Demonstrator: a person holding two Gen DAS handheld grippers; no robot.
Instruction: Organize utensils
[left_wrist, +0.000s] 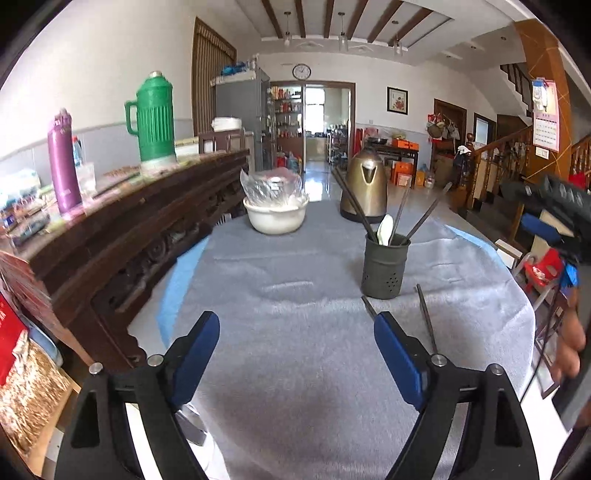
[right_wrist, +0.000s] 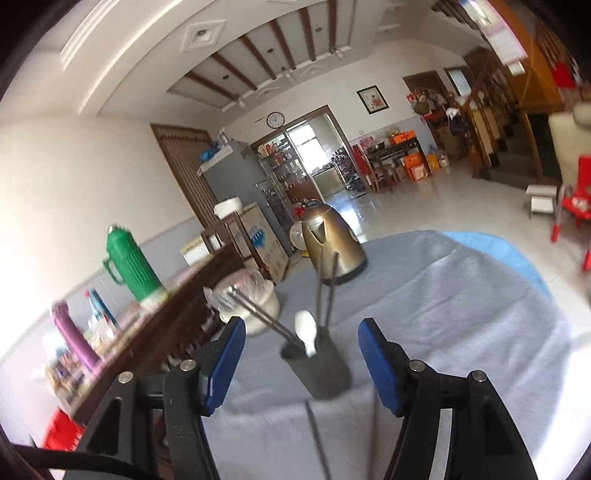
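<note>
We hold both tongs open and empty over the grey-clothed worktop (left_wrist: 295, 369). The dark utensil holder (left_wrist: 385, 266) stands at one o'clock from our left tongs (left_wrist: 295, 332), holding chopsticks (left_wrist: 424, 218) and a white spoon (left_wrist: 385, 229). Two loose chopsticks (left_wrist: 426, 317) lie just before it. Our right tongs (right_wrist: 301, 341) face the holder at twelve o'clock.

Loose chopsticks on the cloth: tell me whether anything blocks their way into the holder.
Nothing visible does. The two chopsticks lie on the grey cloth just in front of the utensil holder, whose open top holds chopsticks and a white spoon but has room.
</note>
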